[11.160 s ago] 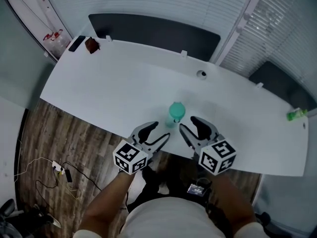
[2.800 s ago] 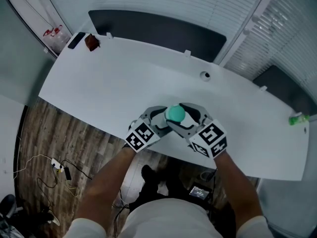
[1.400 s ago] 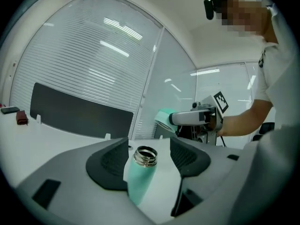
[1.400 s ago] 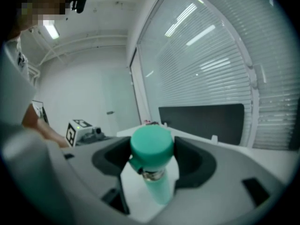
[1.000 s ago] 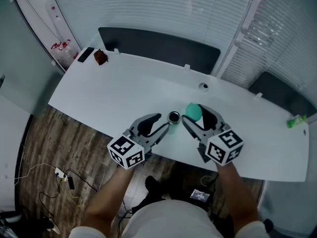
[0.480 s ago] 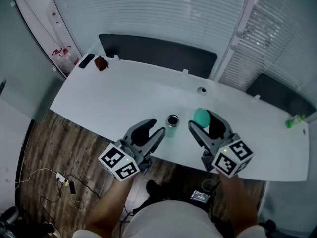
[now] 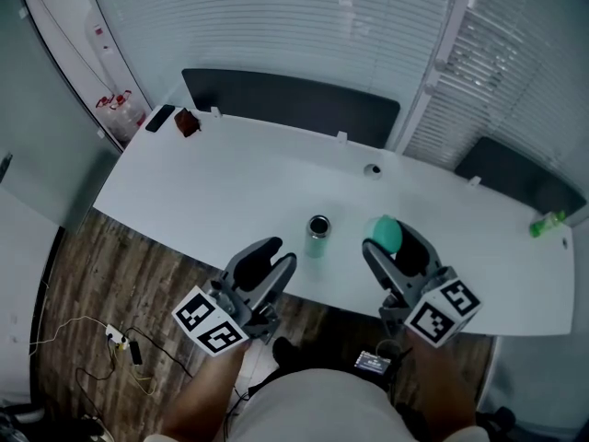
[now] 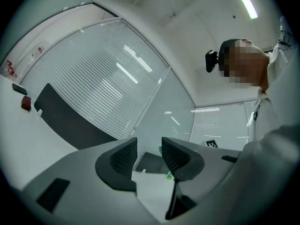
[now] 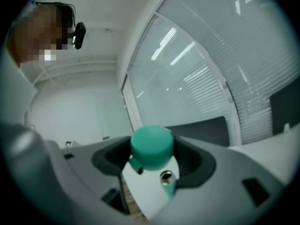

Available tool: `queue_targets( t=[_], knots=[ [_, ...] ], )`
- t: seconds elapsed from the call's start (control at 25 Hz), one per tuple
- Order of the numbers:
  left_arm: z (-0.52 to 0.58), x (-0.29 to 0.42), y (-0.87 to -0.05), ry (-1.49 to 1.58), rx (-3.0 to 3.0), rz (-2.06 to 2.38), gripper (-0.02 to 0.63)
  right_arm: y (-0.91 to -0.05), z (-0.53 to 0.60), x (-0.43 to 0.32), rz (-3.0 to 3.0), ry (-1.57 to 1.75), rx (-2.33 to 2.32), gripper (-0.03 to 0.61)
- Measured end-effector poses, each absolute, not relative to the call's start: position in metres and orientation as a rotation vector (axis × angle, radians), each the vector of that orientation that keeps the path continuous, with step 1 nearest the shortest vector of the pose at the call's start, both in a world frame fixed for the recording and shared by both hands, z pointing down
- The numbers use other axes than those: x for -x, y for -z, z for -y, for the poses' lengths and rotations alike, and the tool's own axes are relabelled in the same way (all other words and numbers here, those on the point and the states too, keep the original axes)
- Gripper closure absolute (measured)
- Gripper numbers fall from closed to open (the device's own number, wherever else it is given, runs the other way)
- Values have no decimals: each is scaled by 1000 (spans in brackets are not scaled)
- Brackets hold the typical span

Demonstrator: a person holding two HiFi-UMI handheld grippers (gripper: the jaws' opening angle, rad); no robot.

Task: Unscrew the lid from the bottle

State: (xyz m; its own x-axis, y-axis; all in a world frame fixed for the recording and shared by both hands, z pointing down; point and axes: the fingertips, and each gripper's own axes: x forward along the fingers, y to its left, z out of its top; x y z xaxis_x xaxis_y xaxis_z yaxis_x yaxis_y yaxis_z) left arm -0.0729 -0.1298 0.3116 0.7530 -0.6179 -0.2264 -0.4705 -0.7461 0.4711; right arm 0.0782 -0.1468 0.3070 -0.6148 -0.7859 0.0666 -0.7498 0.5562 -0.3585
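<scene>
Right gripper (image 7: 392,245) drawn back from open bottle (image 7: 317,234), pinching teal lid (image 7: 386,233), left gripper (image 7: 281,253) also withdrawn, spread, empty.

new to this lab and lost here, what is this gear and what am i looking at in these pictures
No robot: a person holds a handheld two-jaw tool in each hand. The head view comes from a camera on the person's head, looking down; the other two come from cameras riding on each tool. On the long white table stands a small open teal bottle. The right gripper clamps the teal round plastic lid, already off. The left gripper is open and empty.
</scene>
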Motion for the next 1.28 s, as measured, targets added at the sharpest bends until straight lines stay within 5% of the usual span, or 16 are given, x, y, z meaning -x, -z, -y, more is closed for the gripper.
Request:
queue_targets(
  t=[1.28],
  knots=[
    [64,84,-332,562,-2407,761,445,-349,77,-108,-2549,770,1391,275]
  ],
)
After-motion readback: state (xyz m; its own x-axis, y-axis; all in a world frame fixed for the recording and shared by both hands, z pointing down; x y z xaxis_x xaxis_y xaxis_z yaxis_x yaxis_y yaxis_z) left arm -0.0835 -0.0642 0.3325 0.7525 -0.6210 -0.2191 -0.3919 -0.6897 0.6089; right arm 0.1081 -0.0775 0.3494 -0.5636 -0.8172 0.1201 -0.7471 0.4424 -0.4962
